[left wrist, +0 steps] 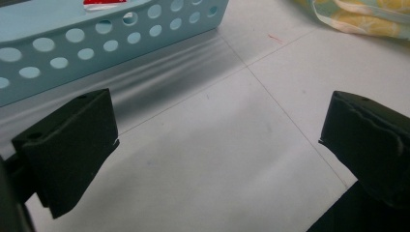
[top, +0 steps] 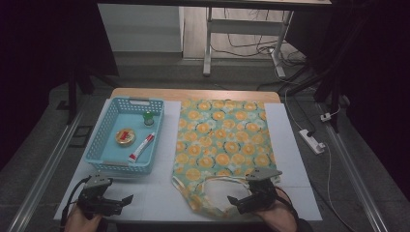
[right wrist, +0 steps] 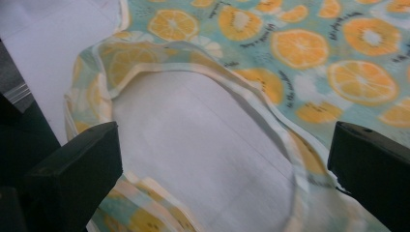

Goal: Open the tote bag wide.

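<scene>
Approach step, nothing grasped yet: right gripper (top: pixel 240 199) at lower right, jaws apart over tote bag (top: pixel 223 140) handle (right wrist: pixel 270 104); left gripper (top: pixel 118 200) apart, idle. Next: closing on handle.

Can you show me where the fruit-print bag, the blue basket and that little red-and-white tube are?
fruit-print bag (top: pixel 222 140): high view, middle of its cloth body.
blue basket (top: pixel 98 137): high view, its left perforated wall.
red-and-white tube (top: pixel 141 147): high view, middle of the tube, lying inside the basket.
</scene>
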